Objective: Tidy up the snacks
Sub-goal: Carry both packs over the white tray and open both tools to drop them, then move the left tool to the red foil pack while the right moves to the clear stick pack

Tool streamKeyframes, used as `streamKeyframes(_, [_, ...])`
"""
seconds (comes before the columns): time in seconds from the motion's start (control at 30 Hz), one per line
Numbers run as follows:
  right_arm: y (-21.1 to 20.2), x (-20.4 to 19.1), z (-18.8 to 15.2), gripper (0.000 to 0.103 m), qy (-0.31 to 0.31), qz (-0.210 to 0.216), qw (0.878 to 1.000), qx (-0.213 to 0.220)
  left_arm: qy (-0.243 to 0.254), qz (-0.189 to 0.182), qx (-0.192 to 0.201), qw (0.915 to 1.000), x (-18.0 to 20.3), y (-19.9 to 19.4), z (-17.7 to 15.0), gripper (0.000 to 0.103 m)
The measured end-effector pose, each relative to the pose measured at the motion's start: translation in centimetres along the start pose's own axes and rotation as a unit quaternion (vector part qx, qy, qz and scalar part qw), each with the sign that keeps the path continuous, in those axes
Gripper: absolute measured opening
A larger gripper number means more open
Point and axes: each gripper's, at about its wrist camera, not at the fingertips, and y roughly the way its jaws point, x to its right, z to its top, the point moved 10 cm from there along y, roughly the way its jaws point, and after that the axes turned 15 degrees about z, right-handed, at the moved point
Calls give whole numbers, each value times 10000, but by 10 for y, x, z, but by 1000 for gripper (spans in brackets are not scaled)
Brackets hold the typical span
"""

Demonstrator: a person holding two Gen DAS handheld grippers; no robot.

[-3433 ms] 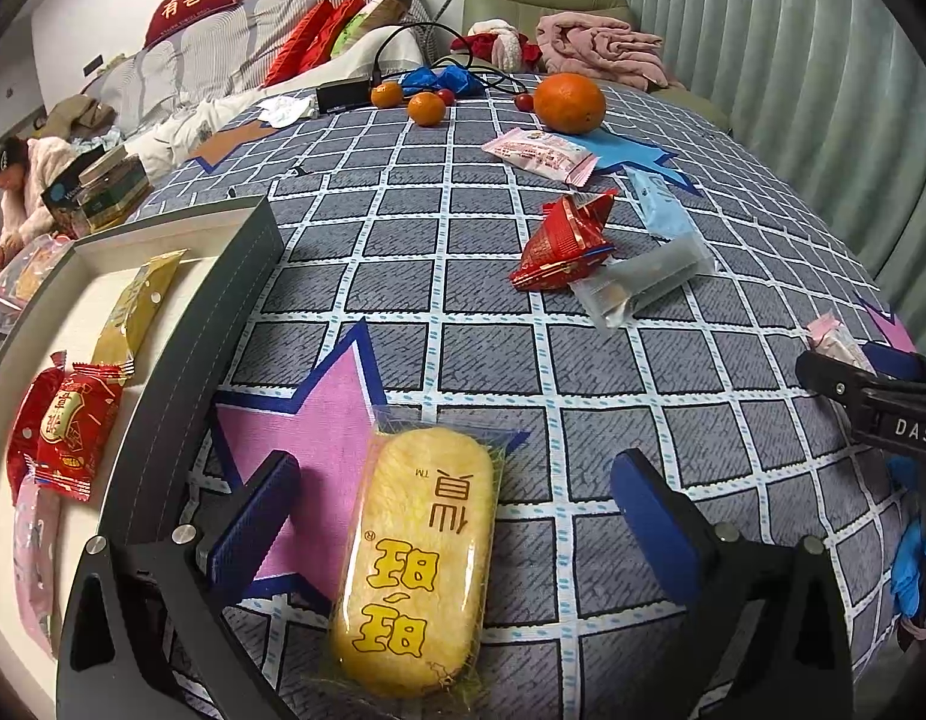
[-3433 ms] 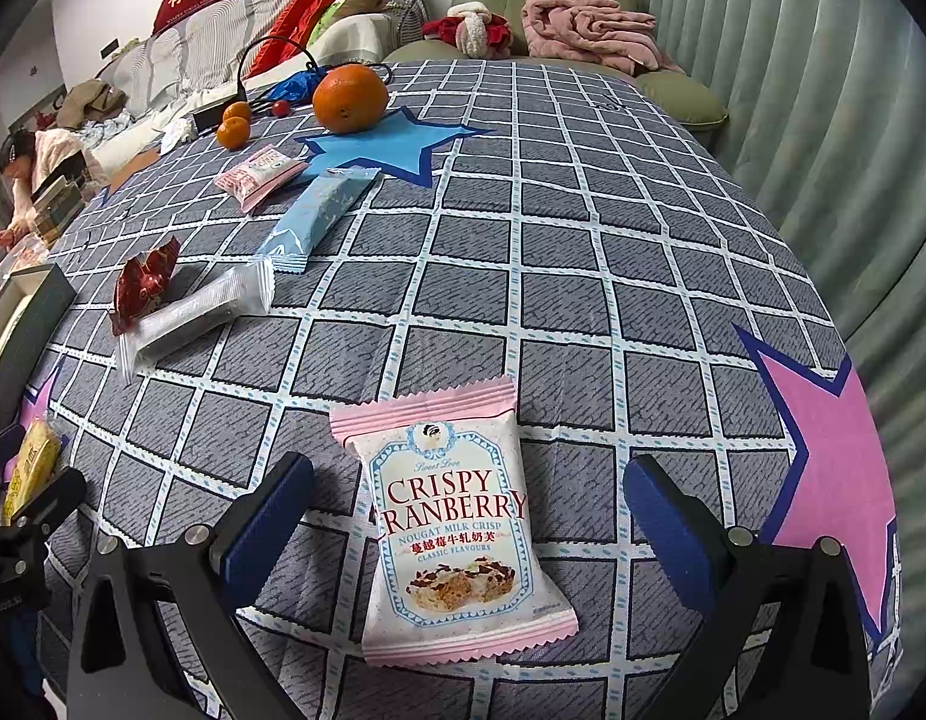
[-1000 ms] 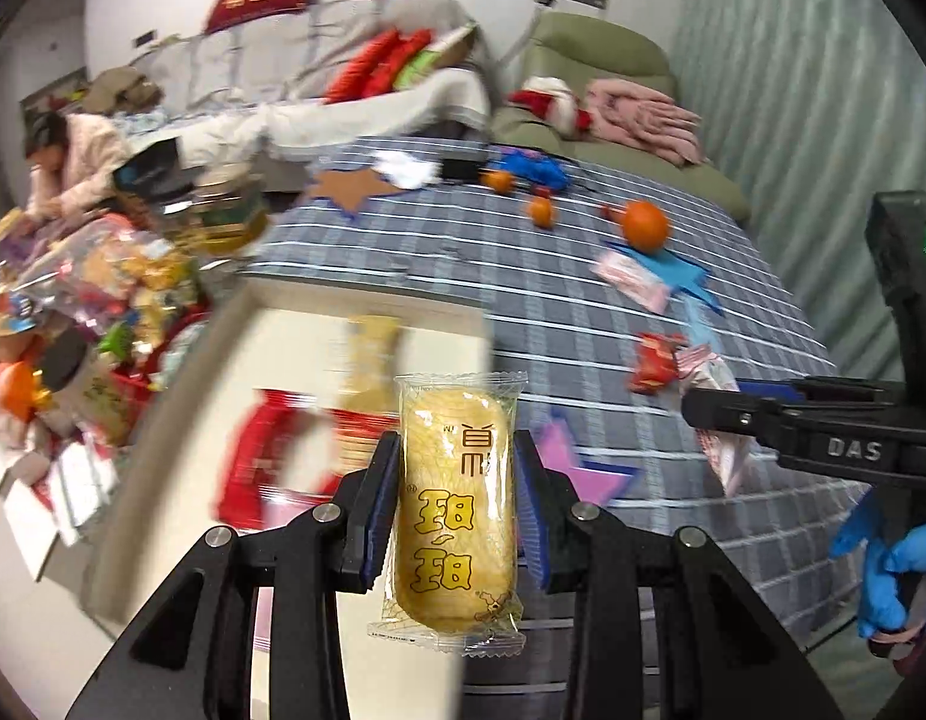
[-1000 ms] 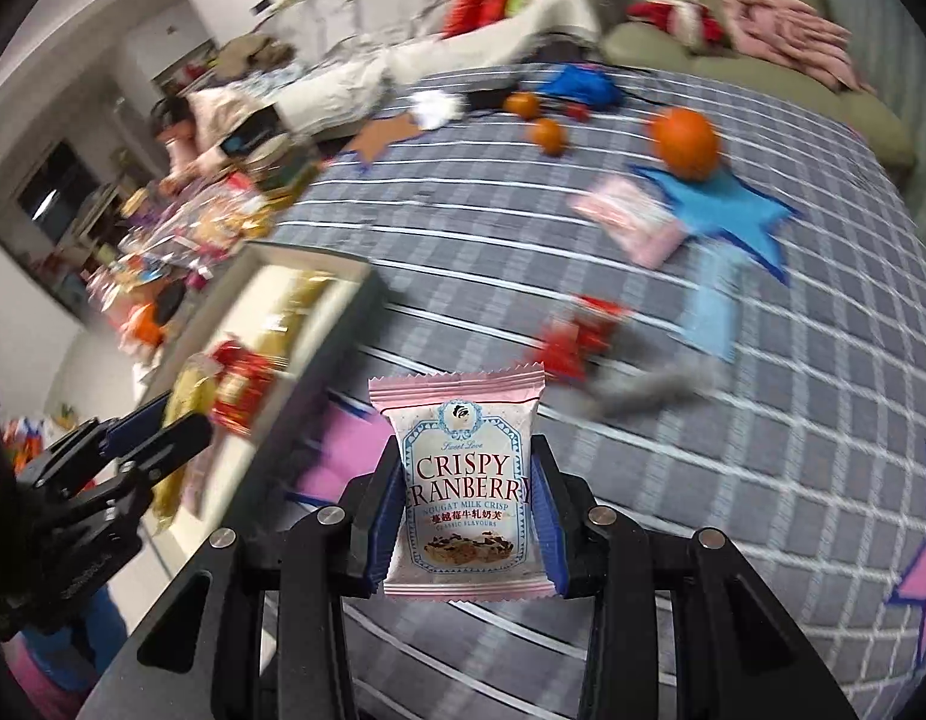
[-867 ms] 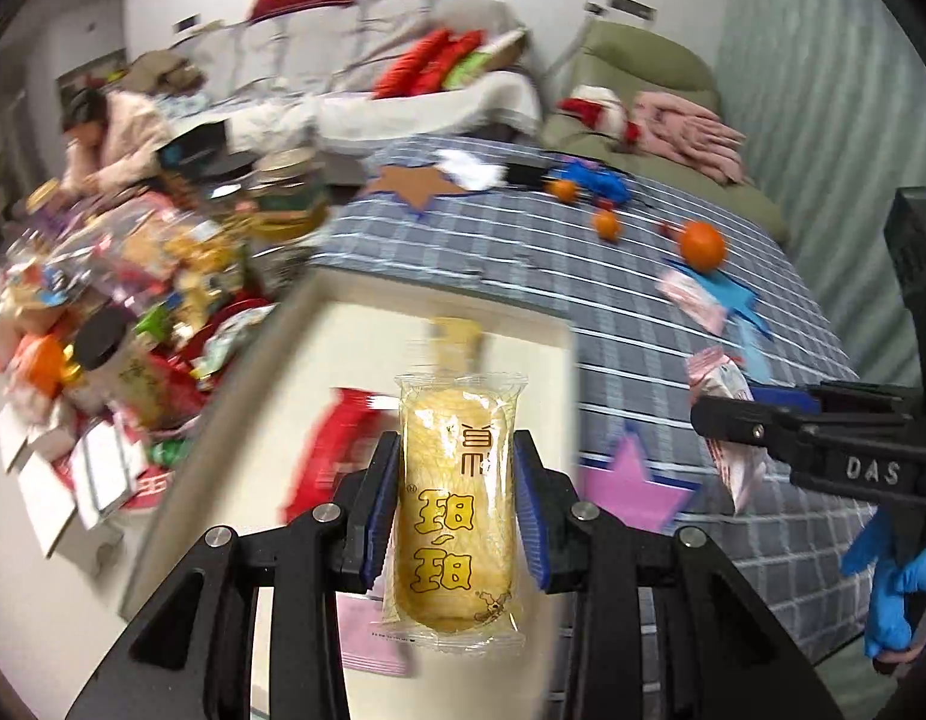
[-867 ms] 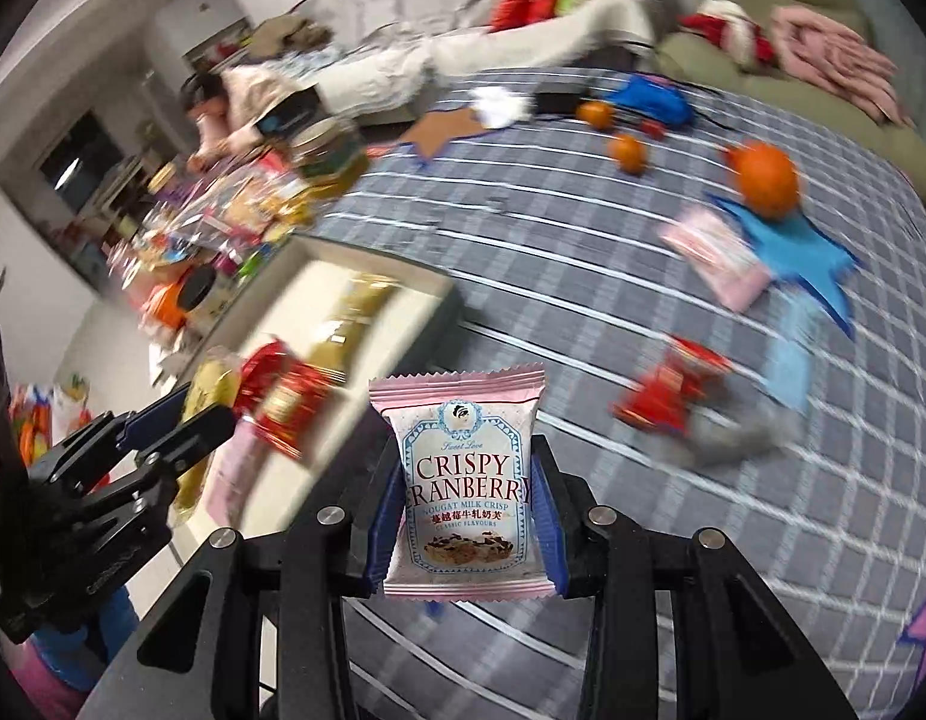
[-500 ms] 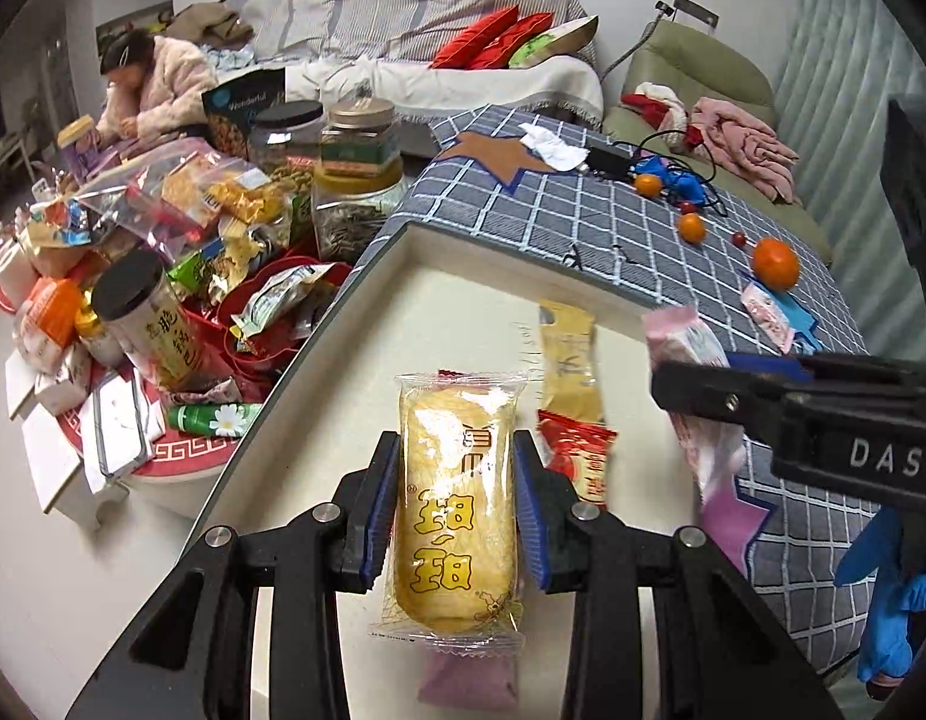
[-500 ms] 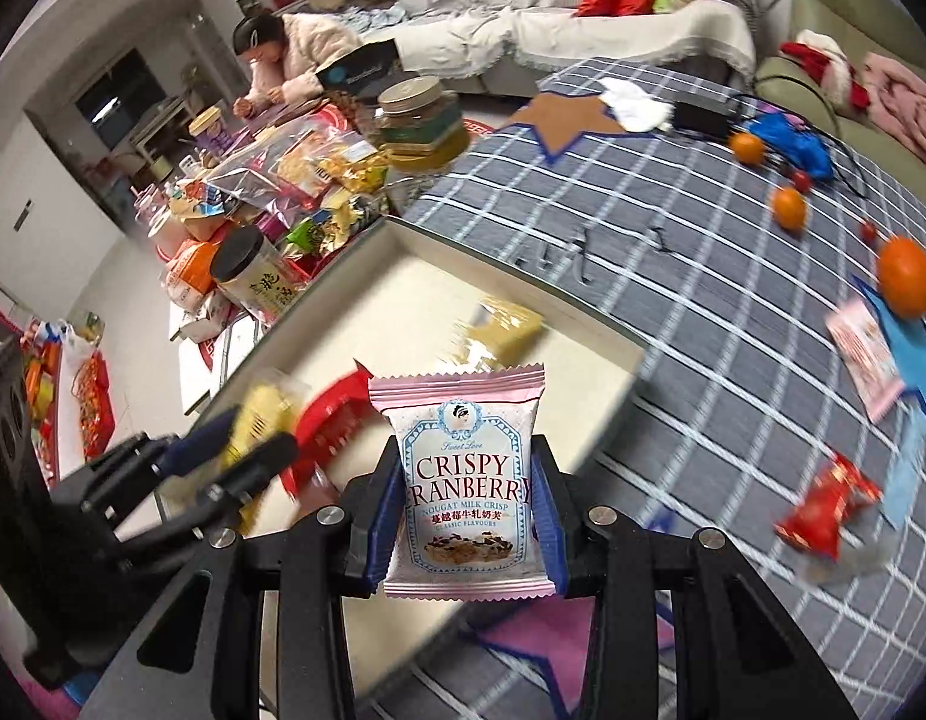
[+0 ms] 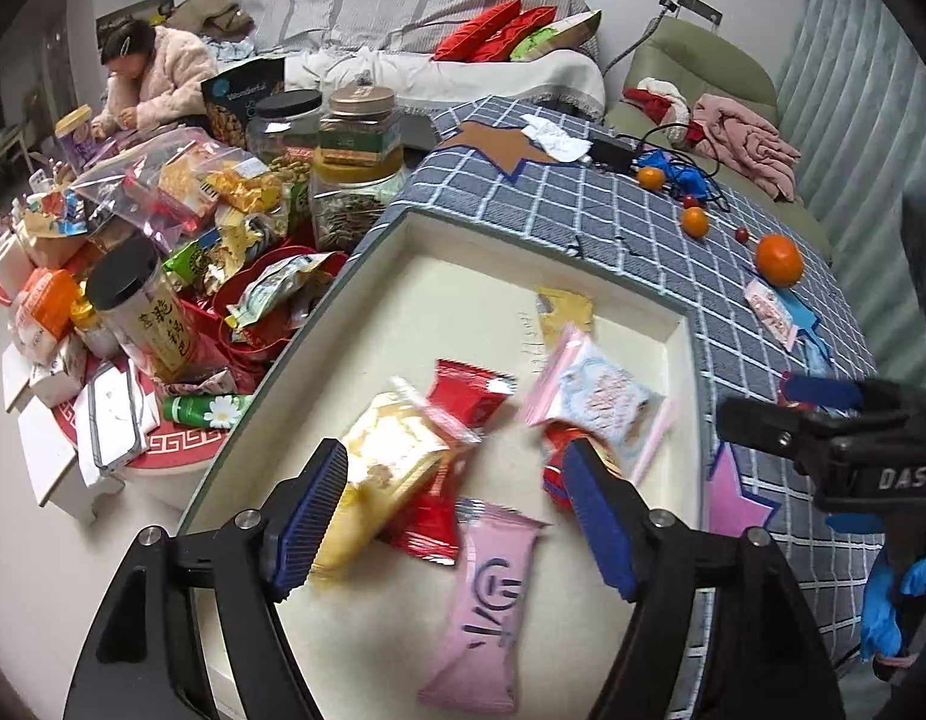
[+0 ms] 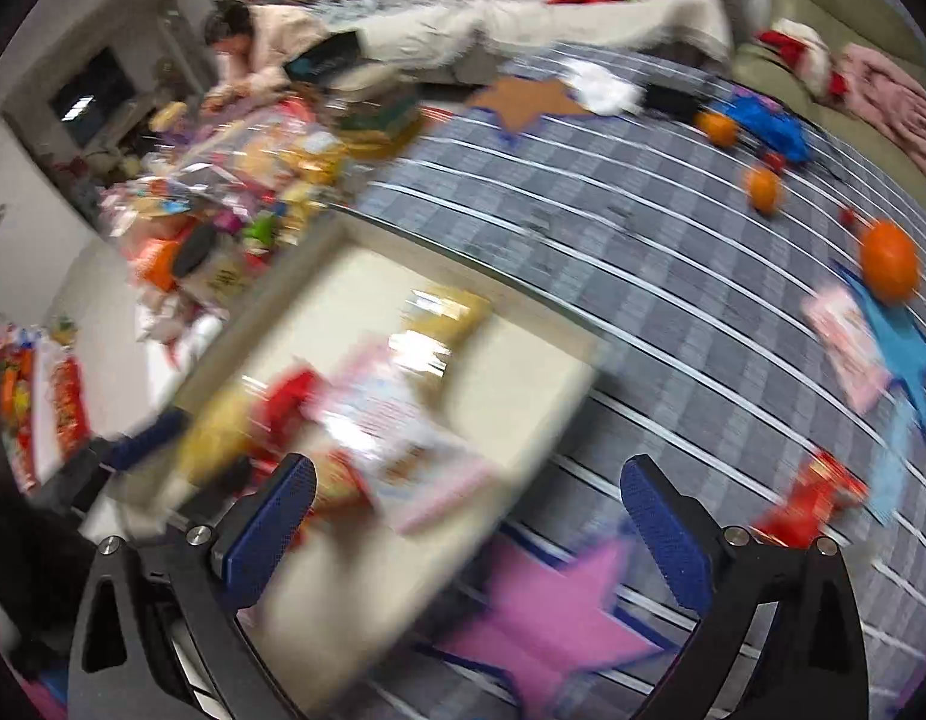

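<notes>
My left gripper (image 9: 451,519) is open and empty above the cream tray (image 9: 679,360). The yellow rice-cracker packet (image 9: 385,468) lies in the tray by the left finger, on red packets (image 9: 463,399). The pink-and-white Crispy Cranberry packet (image 9: 601,396) lies in the tray to the right, blurred. A pink packet (image 9: 490,594) and a gold packet (image 9: 562,312) also lie there. My right gripper (image 10: 460,516) is open and empty over the tray's (image 10: 523,372) near corner; this view is motion-blurred. It also shows at the right of the left wrist view (image 9: 823,420).
Oranges (image 9: 778,259), a pink packet (image 9: 769,309) and a red packet (image 10: 814,501) lie on the checked blanket (image 9: 613,228). Jars (image 9: 355,162) and snack bags (image 9: 181,186) crowd the low table left of the tray. A person (image 9: 151,78) sits at far left.
Both grippers have opened and let go of their packets, which now lie in the tray. The right gripper is swinging back toward the blanket.
</notes>
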Motion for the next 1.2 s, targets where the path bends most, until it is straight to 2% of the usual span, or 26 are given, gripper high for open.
streamKeyframes(0.17, [-49,86,-31,102,954,-400,9937,441,288,-97,135,9994,29,-17,3,78])
streamKeyframes(0.33, [-91,180,-67,102,2194,-1069,9671,712,583,-251,228,9977,65,-33,2,79])
streamKeyframes(0.4, [-93,206,-79,102,2690,-1087,9541,742,738,-313,234,9965,81,-39,-1,79])
streamKeyframes(0.53, [-84,226,-82,103,3183,-973,9393,831,1040,-377,246,9936,107,-49,-9,79])
streamKeyframes(0.63, [-75,220,-64,103,3031,-978,9434,921,1221,-361,224,9916,121,-52,-15,79])
streamKeyframes(0.73, [-61,207,-50,103,2523,-1084,9589,718,1338,-337,188,9903,134,-52,-17,79])
streamKeyframes(0.87, [-55,194,-52,101,1796,-1212,9745,580,1514,-388,153,9876,158,-49,-16,80])
streamKeyframes(0.93, [-62,195,-63,80,1447,-1408,9779,548,1649,-433,134,9853,175,-45,-15,80])
streamKeyframes(0.97, [-67,197,-67,74,1262,-1476,9795,537,1727,-440,135,9839,185,-42,-14,80])
streamKeyframes(1.03, [-75,198,-75,56,1107,-1417,9821,553,1888,-477,166,9807,206,-37,-10,80])
streamKeyframes(1.2, [-93,212,-96,53,962,-1400,9837,585,2258,-600,149,9722,262,-21,-7,81])
